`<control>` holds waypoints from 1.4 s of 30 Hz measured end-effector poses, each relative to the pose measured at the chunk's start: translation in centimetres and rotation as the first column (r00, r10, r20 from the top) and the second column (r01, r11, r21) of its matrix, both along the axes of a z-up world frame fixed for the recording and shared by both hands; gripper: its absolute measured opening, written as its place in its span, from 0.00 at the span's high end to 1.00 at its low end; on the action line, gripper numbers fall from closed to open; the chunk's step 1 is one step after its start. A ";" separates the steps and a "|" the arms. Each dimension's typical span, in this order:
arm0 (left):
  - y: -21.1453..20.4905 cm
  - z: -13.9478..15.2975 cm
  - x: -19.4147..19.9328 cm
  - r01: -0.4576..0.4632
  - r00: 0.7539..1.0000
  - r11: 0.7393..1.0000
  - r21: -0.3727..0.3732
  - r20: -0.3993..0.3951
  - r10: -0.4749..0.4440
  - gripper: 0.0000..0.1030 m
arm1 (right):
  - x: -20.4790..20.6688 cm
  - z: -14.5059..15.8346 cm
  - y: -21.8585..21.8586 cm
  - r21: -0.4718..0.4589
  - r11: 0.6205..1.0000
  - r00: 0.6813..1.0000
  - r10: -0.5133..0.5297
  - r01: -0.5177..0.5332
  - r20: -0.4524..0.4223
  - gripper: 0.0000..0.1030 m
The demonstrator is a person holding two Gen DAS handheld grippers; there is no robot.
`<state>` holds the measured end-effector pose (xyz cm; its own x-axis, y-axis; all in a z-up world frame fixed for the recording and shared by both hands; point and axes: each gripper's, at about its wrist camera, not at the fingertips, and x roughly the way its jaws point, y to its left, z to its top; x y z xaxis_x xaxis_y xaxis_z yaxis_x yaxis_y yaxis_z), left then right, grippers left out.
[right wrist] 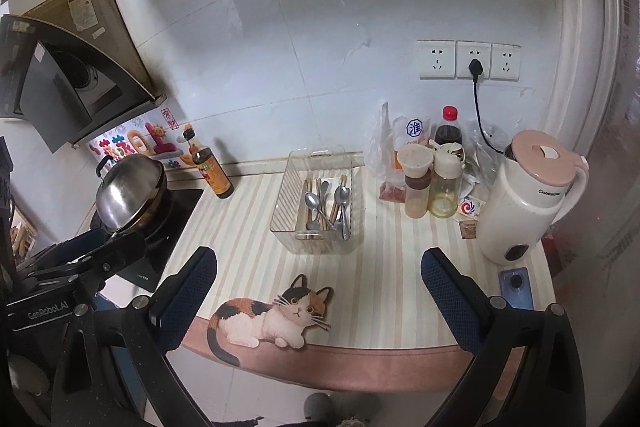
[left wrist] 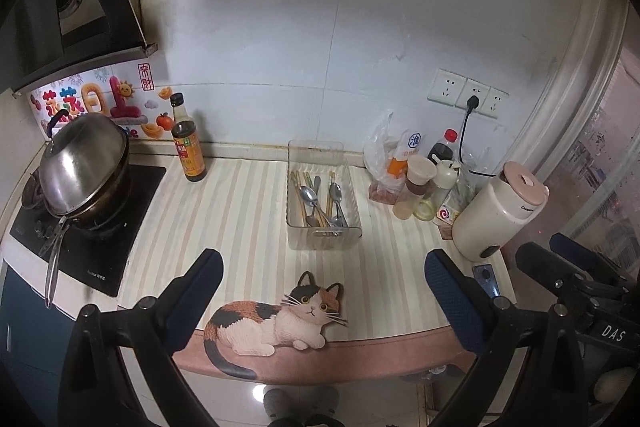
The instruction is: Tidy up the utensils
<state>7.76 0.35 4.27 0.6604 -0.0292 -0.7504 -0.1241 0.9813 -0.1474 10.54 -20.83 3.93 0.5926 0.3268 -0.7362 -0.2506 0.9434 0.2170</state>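
A clear plastic bin [left wrist: 323, 241] stands on the striped counter mat, also seen in the right wrist view [right wrist: 316, 247]. Inside it lie metal spoons [left wrist: 308, 195] and wooden chopsticks [left wrist: 299, 195], mixed together; the spoons [right wrist: 313, 201] and chopsticks [right wrist: 334, 205] show in the right wrist view too. My left gripper [left wrist: 324, 265] is open and empty, held above the counter's front edge, short of the bin. My right gripper [right wrist: 320, 263] is open and empty at about the same distance. Each gripper shows at the edge of the other's view.
A lidded wok [left wrist: 82, 167] sits on the stove at left, a soy sauce bottle [left wrist: 188, 147] beside it. Condiment bottles [right wrist: 430, 183], bags and a white kettle [right wrist: 528, 195] crowd the right. A phone [right wrist: 516, 287] lies near the front right. A cat-pattern mat [left wrist: 276, 323] covers the counter.
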 end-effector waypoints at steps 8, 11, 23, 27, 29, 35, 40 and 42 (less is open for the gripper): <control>-0.2 -0.3 0.0 -0.006 1.000 1.000 0.008 -0.009 0.006 0.00 | 0.3 -0.7 -0.1 -0.004 1.000 1.000 0.007 -0.007 -0.022 0.00; 0.0 -0.5 0.0 -0.011 1.000 1.000 0.008 -0.015 0.011 0.00 | 0.2 -0.7 0.0 -0.004 1.000 1.000 0.008 -0.008 -0.024 0.00; 0.2 -1.2 0.3 0.001 0.999 1.000 0.007 -0.032 0.000 0.00 | 1.2 -1.8 0.4 -0.008 1.000 0.998 0.017 -0.017 -0.060 0.00; 0.2 -1.3 0.4 0.003 0.999 1.000 0.005 -0.034 -0.003 0.00 | 1.3 -1.9 0.4 -0.011 1.000 0.998 0.016 -0.017 -0.060 0.00; 0.2 -1.4 0.4 0.006 0.999 1.000 0.005 -0.034 -0.006 0.00 | 1.3 -1.9 0.4 -0.010 1.000 0.998 0.018 -0.018 -0.060 0.00; 0.0 -1.3 0.7 0.008 1.000 1.000 0.010 -0.027 -0.008 0.00 | 1.5 -2.2 0.4 -0.013 1.000 0.998 0.018 -0.019 -0.059 0.00; 0.1 -1.3 0.7 0.009 1.000 1.000 0.009 -0.027 -0.009 0.00 | 1.5 -2.2 0.4 -0.013 1.000 0.998 0.018 -0.019 -0.059 0.00; 0.2 -1.2 0.8 0.009 1.000 1.000 0.010 -0.026 -0.009 0.00 | 1.5 -2.3 0.4 -0.013 1.000 0.998 0.019 -0.020 -0.060 0.00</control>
<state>8.53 0.50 3.06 0.6402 -0.0273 -0.7677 -0.1190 0.9838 -0.1342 12.01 -20.41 1.68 0.5408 0.3273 -0.7748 -0.2561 0.9415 0.2190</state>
